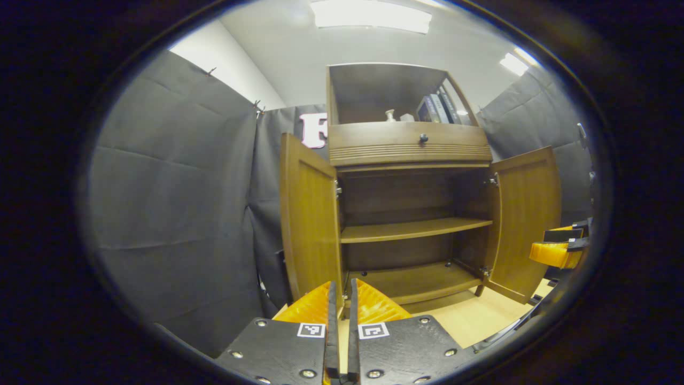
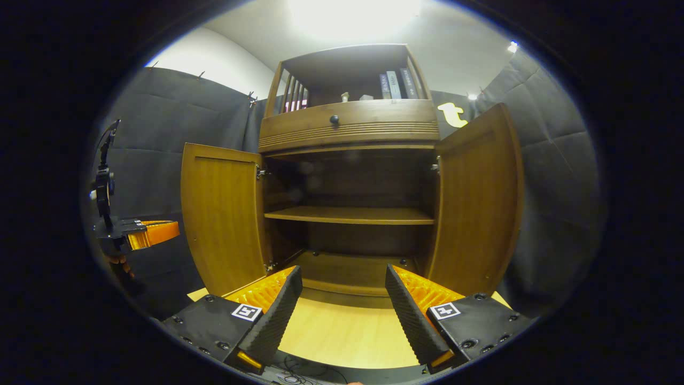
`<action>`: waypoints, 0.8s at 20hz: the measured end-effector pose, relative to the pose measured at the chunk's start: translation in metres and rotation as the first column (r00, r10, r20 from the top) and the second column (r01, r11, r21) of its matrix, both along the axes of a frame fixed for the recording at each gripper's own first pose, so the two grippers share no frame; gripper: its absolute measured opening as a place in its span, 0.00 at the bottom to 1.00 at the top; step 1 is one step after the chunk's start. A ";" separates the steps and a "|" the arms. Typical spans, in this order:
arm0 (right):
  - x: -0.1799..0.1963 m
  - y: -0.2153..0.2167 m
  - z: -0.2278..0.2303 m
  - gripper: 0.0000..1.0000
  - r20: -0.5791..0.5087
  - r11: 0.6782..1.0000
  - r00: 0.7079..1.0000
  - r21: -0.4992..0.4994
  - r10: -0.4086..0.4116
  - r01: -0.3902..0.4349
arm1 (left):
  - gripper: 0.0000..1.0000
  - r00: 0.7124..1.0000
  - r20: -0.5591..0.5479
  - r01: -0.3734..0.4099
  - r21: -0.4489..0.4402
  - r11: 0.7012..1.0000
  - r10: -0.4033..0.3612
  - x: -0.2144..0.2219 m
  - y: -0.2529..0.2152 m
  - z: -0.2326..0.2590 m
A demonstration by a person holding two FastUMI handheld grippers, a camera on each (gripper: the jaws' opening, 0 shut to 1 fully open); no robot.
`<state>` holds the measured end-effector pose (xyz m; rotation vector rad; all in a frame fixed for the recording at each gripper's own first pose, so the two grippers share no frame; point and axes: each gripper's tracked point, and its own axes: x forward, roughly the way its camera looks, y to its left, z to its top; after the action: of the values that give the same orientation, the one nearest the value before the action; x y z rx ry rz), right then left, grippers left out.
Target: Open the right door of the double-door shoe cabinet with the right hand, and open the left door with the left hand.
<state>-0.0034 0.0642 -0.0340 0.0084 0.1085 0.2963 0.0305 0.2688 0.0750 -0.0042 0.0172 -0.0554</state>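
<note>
The wooden shoe cabinet (image 1: 411,155) stands in front of me with both doors swung wide. In the left gripper view its left door (image 1: 310,224) hangs just beyond my left gripper (image 1: 342,291), which is shut with nothing between its fingers. The right door (image 1: 526,224) stands open at the far side, with my right gripper (image 1: 558,250) beside it. In the right gripper view the left door (image 2: 222,219) and right door (image 2: 481,208) flank the bare inner shelf (image 2: 350,215). My right gripper (image 2: 343,278) is open and holds nothing, short of the cabinet's base. The left gripper (image 2: 152,233) hovers left of the left door.
Above the doors sit a drawer with a dark knob (image 2: 334,119) and an open top shelf with books (image 2: 395,84) and a small vase (image 1: 390,115). Black cloth walls (image 1: 176,203) close in both sides. A pale wooden floor (image 2: 342,331) lies before the cabinet.
</note>
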 end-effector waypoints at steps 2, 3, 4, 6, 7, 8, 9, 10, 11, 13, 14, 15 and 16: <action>-0.005 -0.023 0.004 0.98 0.013 0.999 0.999 -0.015 -0.037 0.037 | 0.27 1.000 0.004 0.015 0.001 1.000 -0.015 -0.001 -0.018 0.003; -0.007 -0.031 0.006 0.98 0.017 0.999 0.999 -0.017 -0.051 0.051 | 0.37 1.000 0.004 0.027 -0.005 1.000 -0.027 -0.003 -0.027 0.002; -0.009 -0.039 0.007 0.94 0.019 0.998 0.998 -0.019 -0.063 0.064 | 0.47 1.000 0.004 0.031 -0.011 0.999 -0.031 -0.005 -0.034 0.003; -0.012 -0.051 0.009 0.94 0.023 0.996 0.996 -0.019 -0.084 0.084 | 0.67 0.999 0.009 0.038 -0.014 0.999 -0.038 -0.008 -0.044 0.005; -0.012 -0.056 0.009 0.94 0.023 0.995 0.995 -0.018 -0.093 0.093 | 0.77 0.999 0.019 0.028 -0.009 1.000 -0.028 -0.008 -0.045 0.007; -0.013 -0.060 0.008 0.94 0.021 0.995 0.995 -0.018 -0.101 0.101 | 0.87 1.000 0.026 0.012 -0.002 1.000 -0.012 -0.011 -0.042 0.009; -0.013 -0.064 0.010 0.98 0.022 0.994 0.994 -0.015 -0.110 0.110 | 0.97 1.000 0.031 -0.001 0.001 1.000 0.001 -0.012 -0.042 0.010; -0.014 -0.067 0.010 0.93 0.023 0.993 0.993 -0.012 -0.118 0.118 | 0.97 1.000 0.030 -0.009 -0.003 1.000 0.009 -0.012 -0.043 0.009; -0.013 -0.070 0.011 0.93 0.024 0.992 0.992 -0.007 -0.124 0.124 | 0.97 0.999 0.030 -0.016 -0.010 1.000 0.016 -0.012 -0.043 0.010; -0.011 -0.072 0.011 0.93 0.021 0.991 0.991 0.002 -0.133 0.133 | 0.97 0.999 0.027 -0.032 -0.022 0.999 0.033 -0.012 -0.039 0.009; -0.011 -0.073 0.011 0.93 0.022 0.990 0.990 0.007 -0.138 0.138 | 0.97 0.999 0.026 -0.041 -0.024 0.999 0.042 -0.012 -0.035 0.010; -0.010 -0.075 0.012 0.93 0.023 0.990 0.990 0.010 -0.142 0.142 | 0.97 0.998 0.030 -0.050 -0.025 0.998 0.051 -0.012 -0.032 0.012; -0.009 -0.075 0.013 0.93 0.024 0.989 0.989 0.014 -0.146 0.145 | 0.97 0.998 0.033 -0.057 -0.025 0.998 0.057 -0.012 -0.029 0.013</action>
<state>-0.0129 -0.0106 -0.0215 0.0242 0.0810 0.1512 0.0187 0.2394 0.0878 -0.0282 -0.0168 0.0012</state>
